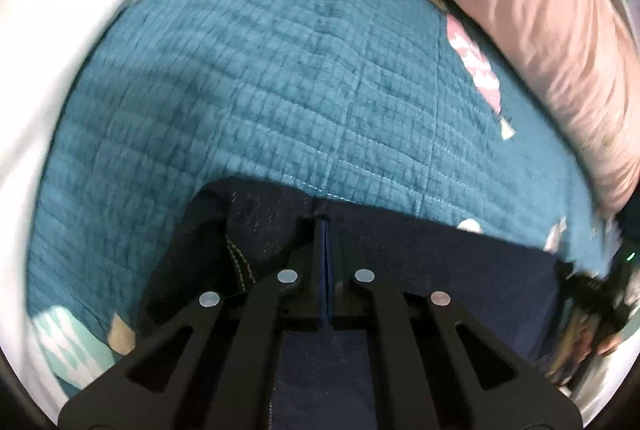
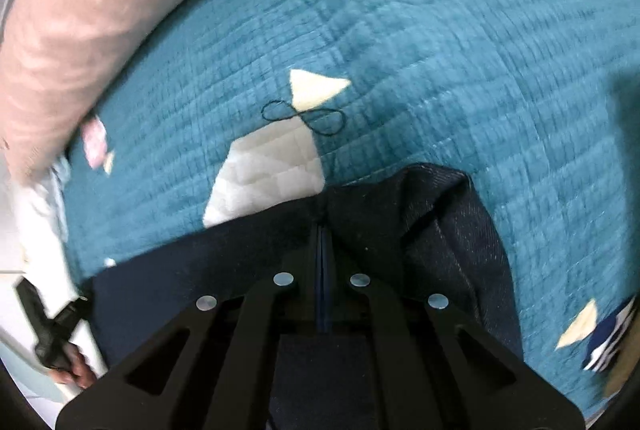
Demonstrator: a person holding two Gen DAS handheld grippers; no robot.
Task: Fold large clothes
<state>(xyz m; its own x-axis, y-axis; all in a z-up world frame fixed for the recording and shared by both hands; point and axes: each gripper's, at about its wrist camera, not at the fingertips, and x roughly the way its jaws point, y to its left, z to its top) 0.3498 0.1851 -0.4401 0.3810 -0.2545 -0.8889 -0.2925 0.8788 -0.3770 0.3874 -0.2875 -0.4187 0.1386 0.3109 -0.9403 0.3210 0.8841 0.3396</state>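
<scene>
Jeans hang pinched at one edge between both grippers, left gripper and right gripper clamped tight, above teal quilt

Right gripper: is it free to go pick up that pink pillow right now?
Probably not. The right gripper is shut on the dark denim garment, so it would have to let go first. The pink pillow lies off to its left across bare teal quilt.

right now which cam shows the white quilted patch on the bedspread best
The right wrist view: the white quilted patch lies near centre on the teal bedspread, its lower edge under the dark jeans. The left wrist view does not show it.
</scene>
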